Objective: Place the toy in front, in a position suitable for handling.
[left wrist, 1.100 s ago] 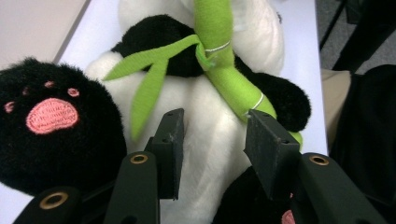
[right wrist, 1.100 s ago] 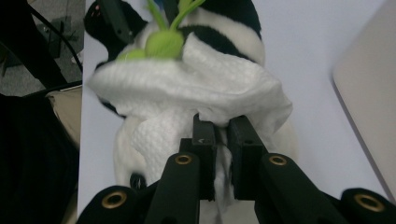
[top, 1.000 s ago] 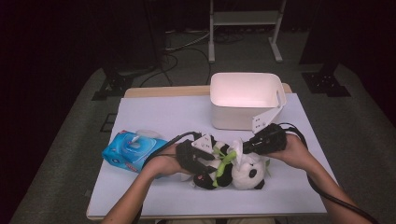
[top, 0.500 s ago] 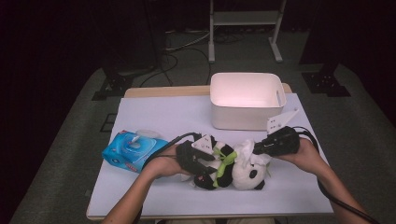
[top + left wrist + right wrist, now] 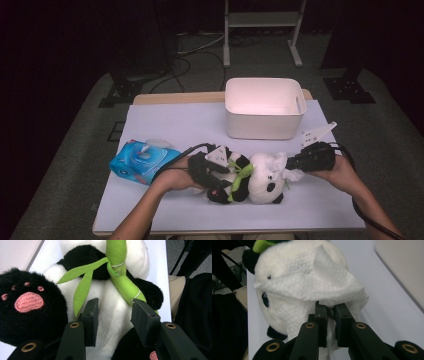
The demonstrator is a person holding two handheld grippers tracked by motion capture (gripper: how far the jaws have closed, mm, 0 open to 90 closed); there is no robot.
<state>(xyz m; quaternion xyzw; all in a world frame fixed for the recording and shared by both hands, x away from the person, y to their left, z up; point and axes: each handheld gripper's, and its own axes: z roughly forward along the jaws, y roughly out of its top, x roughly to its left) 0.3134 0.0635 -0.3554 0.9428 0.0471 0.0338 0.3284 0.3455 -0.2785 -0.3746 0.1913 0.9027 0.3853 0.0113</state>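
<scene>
Panda, a black-and-white plush toy (image 5: 252, 179) hugging a green bamboo stalk, lies low at centre frame on the white-covered bench (image 5: 175, 120), below the white plastic tub (image 5: 263, 107) and right of the blue tissue pack (image 5: 142, 161). Left claw (image 5: 113, 315) stands open around its belly, steadying it. Right claw (image 5: 331, 323) is clamped on a white embossed tissue (image 5: 312, 285) draped over the head; apparently a wiping step, needing a gentle drag next.
</scene>
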